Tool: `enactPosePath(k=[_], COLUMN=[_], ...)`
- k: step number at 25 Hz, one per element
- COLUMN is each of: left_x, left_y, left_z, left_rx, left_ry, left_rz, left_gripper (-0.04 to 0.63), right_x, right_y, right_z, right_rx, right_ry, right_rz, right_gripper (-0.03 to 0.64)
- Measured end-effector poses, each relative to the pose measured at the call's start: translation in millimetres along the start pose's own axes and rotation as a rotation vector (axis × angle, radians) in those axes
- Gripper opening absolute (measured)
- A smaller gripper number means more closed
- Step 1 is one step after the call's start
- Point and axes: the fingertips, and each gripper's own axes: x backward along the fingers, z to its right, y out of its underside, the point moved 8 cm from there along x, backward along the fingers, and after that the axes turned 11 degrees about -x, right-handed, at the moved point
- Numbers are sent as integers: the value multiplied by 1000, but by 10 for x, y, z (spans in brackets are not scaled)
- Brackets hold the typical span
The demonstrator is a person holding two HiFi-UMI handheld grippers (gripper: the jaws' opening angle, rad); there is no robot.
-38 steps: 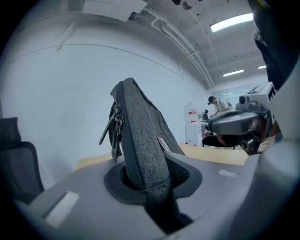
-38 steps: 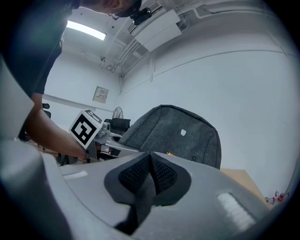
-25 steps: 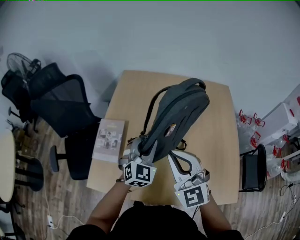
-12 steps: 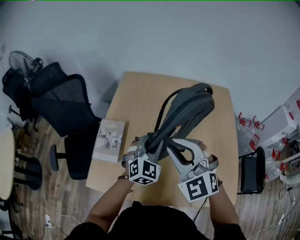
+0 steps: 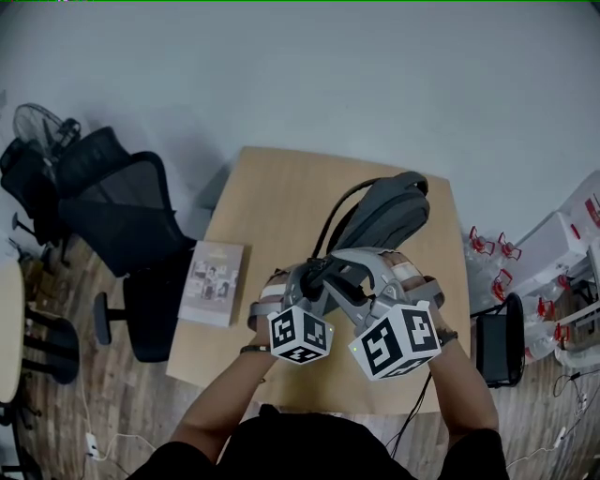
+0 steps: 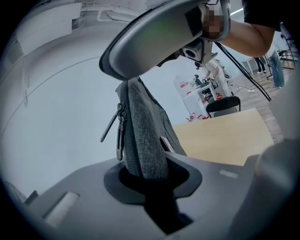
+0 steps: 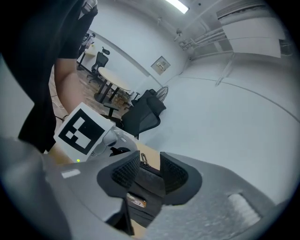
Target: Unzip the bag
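Right tongs [image 7: 150, 169] higher and rolled, jaws newly opened astride bag [image 5: 390, 212]

Office-type workspace: black mesh swivel chairs [image 5: 131, 220] and a fan [image 5: 37, 124] at head view left, light wood desk [image 5: 272, 197] on wood-look floor [image 5: 112, 394], loose cable [image 5: 94, 427] lower left, round meeting table [image 7: 117, 83] and ceiling strip light [image 7: 177, 5] in right gripper view.

Head view overhead; both gripper views close; bag [image 5: 392, 204] shared.
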Motion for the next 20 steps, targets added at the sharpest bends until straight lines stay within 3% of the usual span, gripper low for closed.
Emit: enactPosePath(k=[9, 20], left_x=[-63, -175], left_y=[-122, -256], left_z=[67, 202], left_rx=[-76, -219], left_ry=[-3, -41], left_rz=[-16, -68], left_gripper=[112, 117], right_x=[-257, -404], right_y=[42, 114], right_z=[65, 240], right_rx=[78, 32], right_ry=[-160, -400], right_rz=[-204, -480], right_gripper=[137, 131])
